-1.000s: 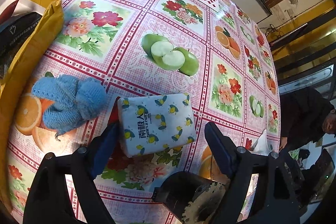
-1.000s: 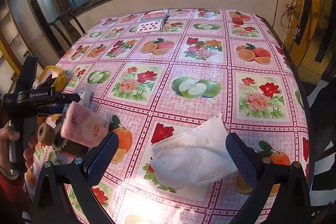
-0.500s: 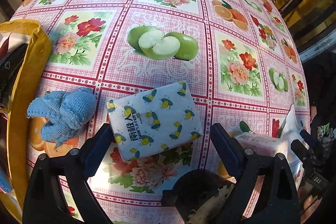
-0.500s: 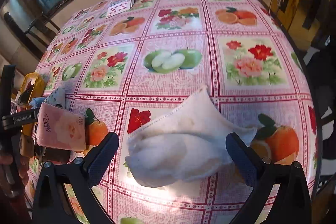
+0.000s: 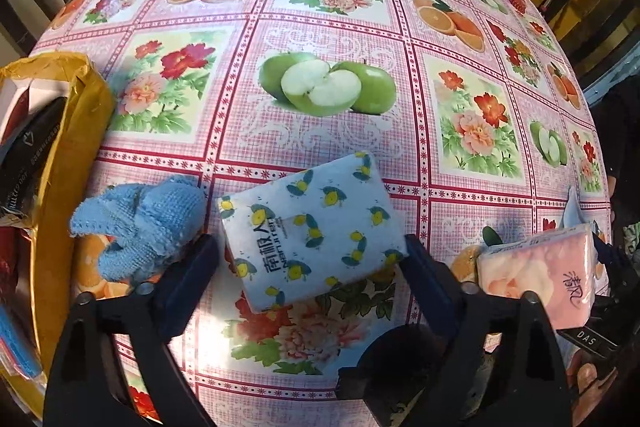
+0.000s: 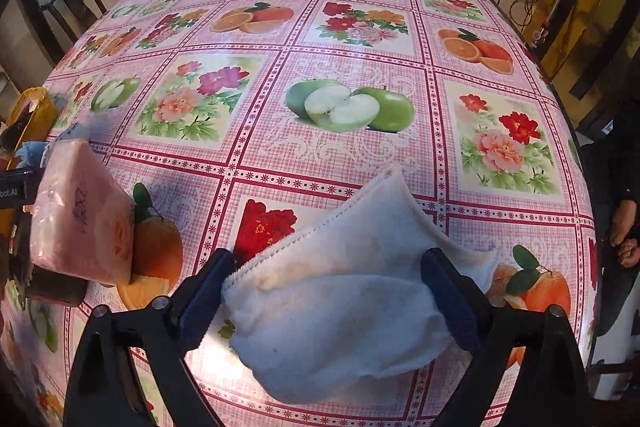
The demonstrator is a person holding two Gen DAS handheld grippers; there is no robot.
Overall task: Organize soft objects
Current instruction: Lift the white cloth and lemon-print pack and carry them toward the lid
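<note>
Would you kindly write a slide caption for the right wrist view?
Open right gripper straddling a folded white fleece cloth on the fruit-and-flower oilcloth table, a pink tissue pack at left.

Pink fruit-and-flower tablecloth (image 5: 320, 147), lemon-print blue tissue pack (image 5: 312, 231), blue knit (image 5: 140, 227), white cloth (image 6: 344, 307).
</note>
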